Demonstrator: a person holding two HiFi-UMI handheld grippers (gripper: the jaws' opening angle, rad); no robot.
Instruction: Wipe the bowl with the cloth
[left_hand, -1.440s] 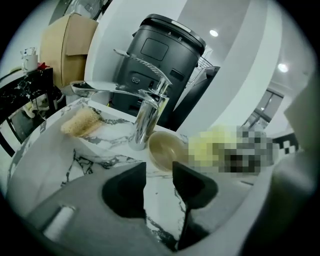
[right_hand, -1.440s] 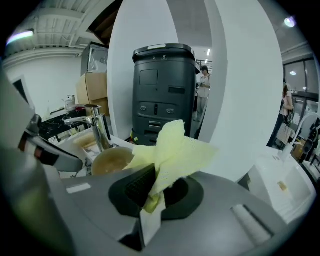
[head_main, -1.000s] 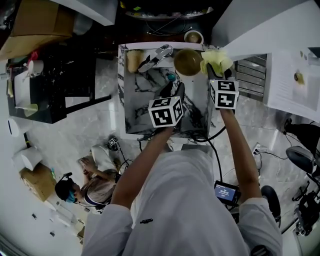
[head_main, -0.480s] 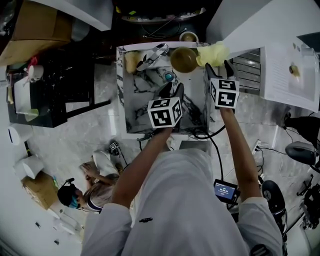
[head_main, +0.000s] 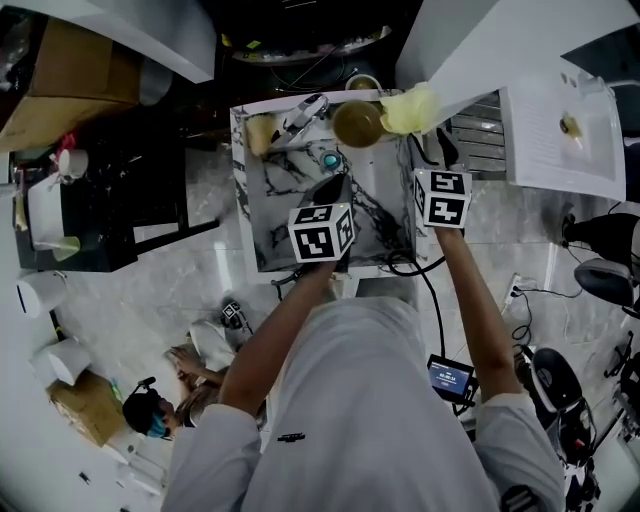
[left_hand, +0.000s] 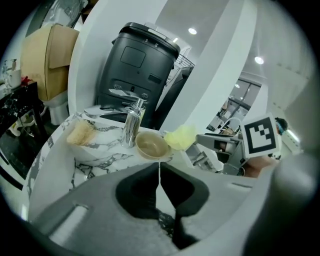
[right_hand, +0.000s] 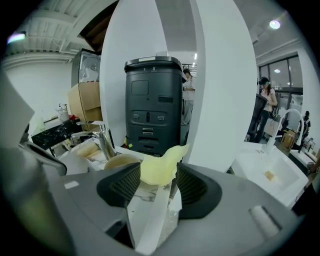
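A tan bowl (head_main: 357, 123) stands at the far edge of the marble counter (head_main: 290, 215), beside the faucet. A crumpled yellow cloth (head_main: 407, 108) lies right next to it at the counter's far right corner. My right gripper (head_main: 436, 152) hangs just short of the cloth. Its jaws are closing, and in the right gripper view (right_hand: 158, 175) the cloth (right_hand: 159, 162) shows in the gap at their tips, the bowl (right_hand: 120, 161) to its left. My left gripper (head_main: 334, 186) hovers over the counter's middle, its jaws closing on nothing (left_hand: 159, 167), pointing at the bowl (left_hand: 152, 145) and cloth (left_hand: 181, 136).
A chrome faucet (head_main: 305, 112) and a tan sponge (head_main: 262, 128) sit at the counter's far left; a small teal thing (head_main: 330, 158) lies near the middle. A black bin (right_hand: 152, 100) stands behind the counter. A person crouches on the floor (head_main: 165, 410) at lower left.
The right gripper has let go of the cloth and drawn back; the cloth now rests against the bowl. The left gripper's fingers have come together.
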